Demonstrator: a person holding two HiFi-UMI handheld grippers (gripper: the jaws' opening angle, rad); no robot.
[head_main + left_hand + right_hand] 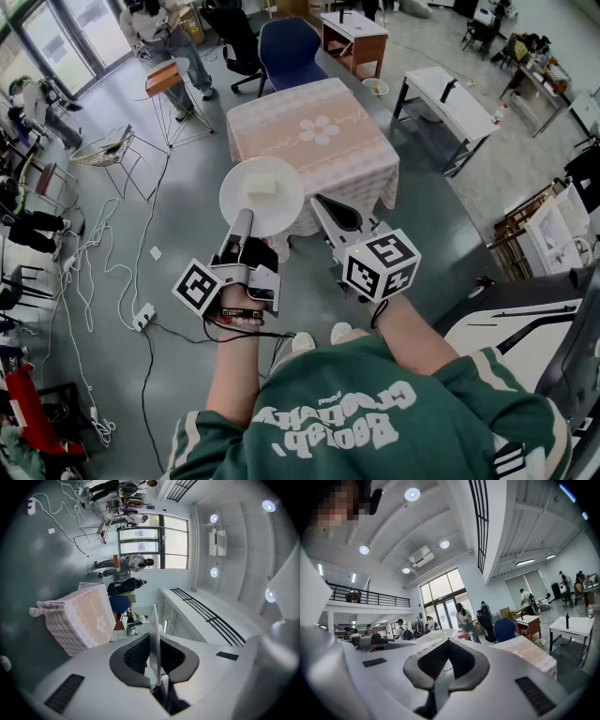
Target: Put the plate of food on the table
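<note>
The person in the green top stands on the grey floor (pixel 187 234), a gripper in each hand, facing the surface (pixel 349 161) under its pink checked cloth in the upper middle of the head view. The left gripper (pixel 242 219) has its jaws clamped on the near rim of the plate (pixel 281 211), a white round one held up in the air and roughly level. In the head view the plate sits just above centre, and its far edge overlaps the near left corner of the cloth. It isn't resting on it, though. In the left gripper view the surface (pixel 77 620) lies off at the left, clear of the plate (pixel 154 634). There the plate shows edge-on as a thin pale blade rising from between the dark pads, with the left gripper (pixel 155 660) pinching it at the bottom centre. The food (pixel 262 185), a pale oblong block, lies on the plate a bit towards its far side. The right gripper (pixel 325 203) hovers just right of the plate and level with it. Its jaws are together with nothing in them, and the right gripper view shows the same, the right gripper (pixel 446 663) pointing across the room with the surface (pixel 529 653) at its right. A blue chair (pixel 289 47) stands at the far side of the surface. White cables (pixel 103 267) trail over the floor at the left of the head view.
</note>
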